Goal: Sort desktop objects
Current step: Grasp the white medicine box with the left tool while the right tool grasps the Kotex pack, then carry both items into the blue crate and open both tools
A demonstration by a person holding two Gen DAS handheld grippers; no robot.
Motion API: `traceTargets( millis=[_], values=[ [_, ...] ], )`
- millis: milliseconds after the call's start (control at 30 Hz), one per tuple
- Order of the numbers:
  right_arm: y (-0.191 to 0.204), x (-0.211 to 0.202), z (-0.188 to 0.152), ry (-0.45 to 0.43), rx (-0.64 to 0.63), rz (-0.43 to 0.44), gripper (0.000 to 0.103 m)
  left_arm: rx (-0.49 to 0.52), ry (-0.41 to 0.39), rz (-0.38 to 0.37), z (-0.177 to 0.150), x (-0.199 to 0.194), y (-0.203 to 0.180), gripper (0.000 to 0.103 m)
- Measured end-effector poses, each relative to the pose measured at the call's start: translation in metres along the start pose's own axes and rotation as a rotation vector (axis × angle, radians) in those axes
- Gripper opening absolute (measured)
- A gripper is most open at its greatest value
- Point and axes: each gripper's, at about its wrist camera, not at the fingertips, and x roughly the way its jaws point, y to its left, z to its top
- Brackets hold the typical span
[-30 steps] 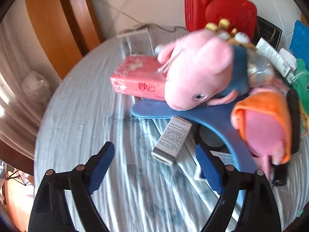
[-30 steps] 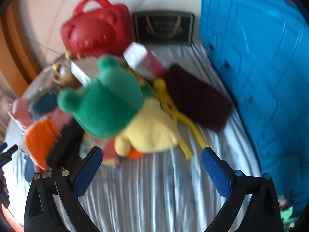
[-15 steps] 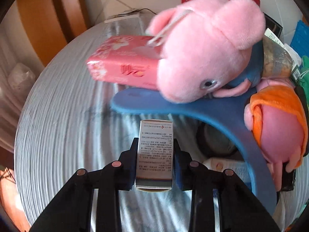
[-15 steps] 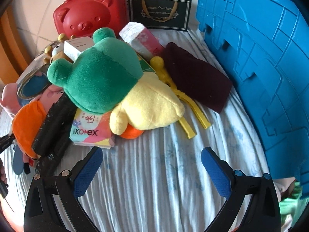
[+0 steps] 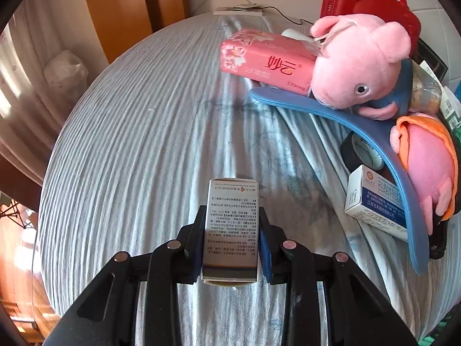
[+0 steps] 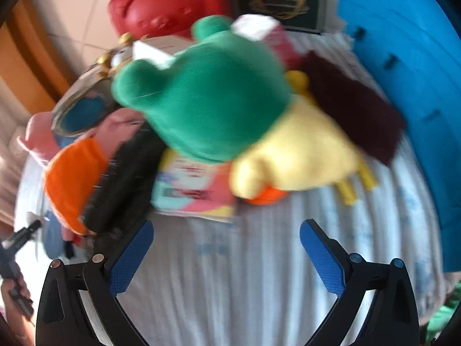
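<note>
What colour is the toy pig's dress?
Orange, on the smaller pink pig; the left wrist view shows it best.

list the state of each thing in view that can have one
left tool: shut on the small white printed cardboard box, held above the cloth
right tool: open, holding nothing
red bear-face plastic case: closed, upright
pink tissue pack: lying flat
pink pig plush: lying on its side

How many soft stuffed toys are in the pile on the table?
3 that I can see: a pink pig by the tissue pack, an orange-and-pink one beside it, and a green-and-yellow one further right. More may hide underneath.
</note>
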Motion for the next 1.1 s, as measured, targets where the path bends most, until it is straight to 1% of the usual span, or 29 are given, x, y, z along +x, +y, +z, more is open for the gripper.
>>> traceTargets(
  millis=[133,267,367,433,467,533,633,667,733,800,900,1000,1067,1100],
  values=[
    [0.02,0.023,0.009,0.016,-0.046,-0.01,0.102,-0.027,-0.008,-0.008,0.001,0.003,0.006,0.031],
    [0.024,0.052,0.018,0.045,-0.033,-0.05,0.101,-0.03,-0.024,-0.022,0.01,0.001,0.008,0.031],
    [0.025,0.063,0.021,0.04,-0.025,-0.076,0.091,-0.013,-0.035,-0.022,0.013,-0.003,0.006,0.031],
    [0.027,0.062,0.02,0.035,-0.034,-0.079,0.075,-0.003,-0.044,-0.02,0.019,-0.004,0.006,0.031],
    [0.027,0.058,0.019,0.04,-0.037,-0.07,0.071,0.003,-0.049,-0.016,0.022,-0.006,0.006,0.031],
    [0.026,0.052,0.014,0.054,-0.041,-0.054,0.069,0.009,-0.055,-0.014,0.027,-0.01,0.005,0.031],
    [0.016,0.033,-0.003,0.079,-0.019,0.0,0.068,0.021,-0.083,-0.021,0.031,-0.023,0.0,0.031],
    [0.011,0.025,-0.011,0.082,-0.01,0.016,0.068,0.027,-0.094,-0.026,0.028,-0.033,-0.004,0.031],
    [0.004,0.008,-0.023,0.08,-0.004,0.031,0.068,0.038,-0.118,-0.046,0.032,-0.044,-0.013,0.031],
    [-0.004,-0.013,-0.032,0.059,-0.003,0.04,0.067,0.056,-0.139,-0.06,0.035,-0.056,-0.024,0.031],
    [-0.015,-0.046,-0.033,-0.007,0.003,0.035,0.067,0.097,-0.178,-0.089,0.043,-0.074,-0.048,0.031],
    [-0.027,-0.086,-0.025,-0.114,0.018,0.028,0.067,0.141,-0.219,-0.117,0.047,-0.099,-0.075,0.031],
    [-0.036,-0.117,-0.025,-0.188,0.036,0.023,0.067,0.167,-0.241,-0.145,0.05,-0.116,-0.096,0.031],
    [-0.04,-0.131,-0.019,-0.224,0.044,0.018,0.067,0.181,-0.253,-0.163,0.051,-0.123,-0.107,0.031]
  ],
)
